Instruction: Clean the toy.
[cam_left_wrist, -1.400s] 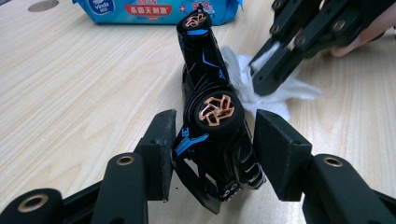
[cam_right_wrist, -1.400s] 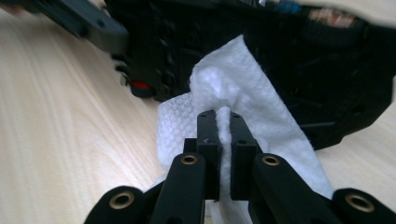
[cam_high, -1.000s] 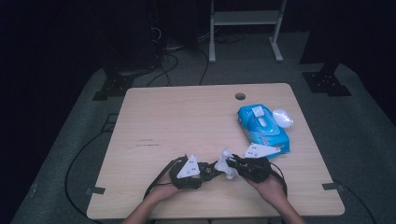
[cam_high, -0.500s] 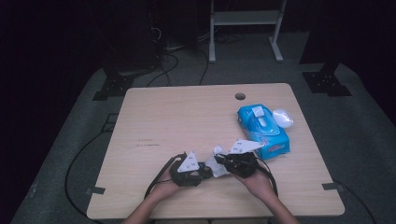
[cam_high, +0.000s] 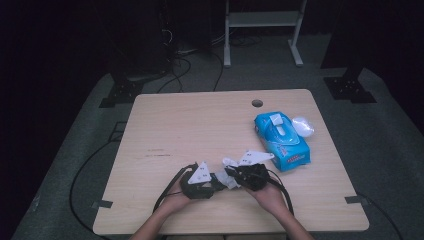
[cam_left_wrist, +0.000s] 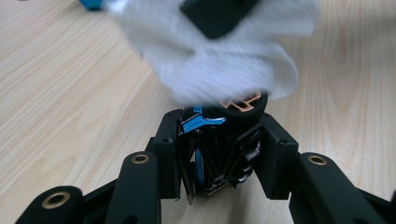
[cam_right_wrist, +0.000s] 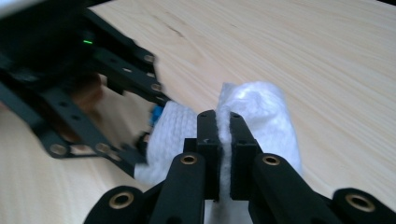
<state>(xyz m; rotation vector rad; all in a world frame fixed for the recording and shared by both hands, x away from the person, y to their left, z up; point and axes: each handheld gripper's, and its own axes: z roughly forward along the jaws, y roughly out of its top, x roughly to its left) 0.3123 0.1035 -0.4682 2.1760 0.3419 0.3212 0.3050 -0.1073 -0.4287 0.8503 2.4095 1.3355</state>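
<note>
Near the desk's (cam_high: 165, 125) front edge, about midway along it, both grippers meet tip to tip. Right gripper (cam_right_wrist: 223, 140): jaws pinched tight on a white wipe (cam_right_wrist: 261, 112), cloth squeezed between the pads. Left gripper (cam_left_wrist: 219, 149): jaws have just been closing and now clamp a small dark object with blue and orange parts (cam_left_wrist: 219, 121); what it is cannot be told. Wipe drapes over that object's top. Blue wipe pack (cam_high: 281, 139) lies toward the right edge, well apart.
</note>
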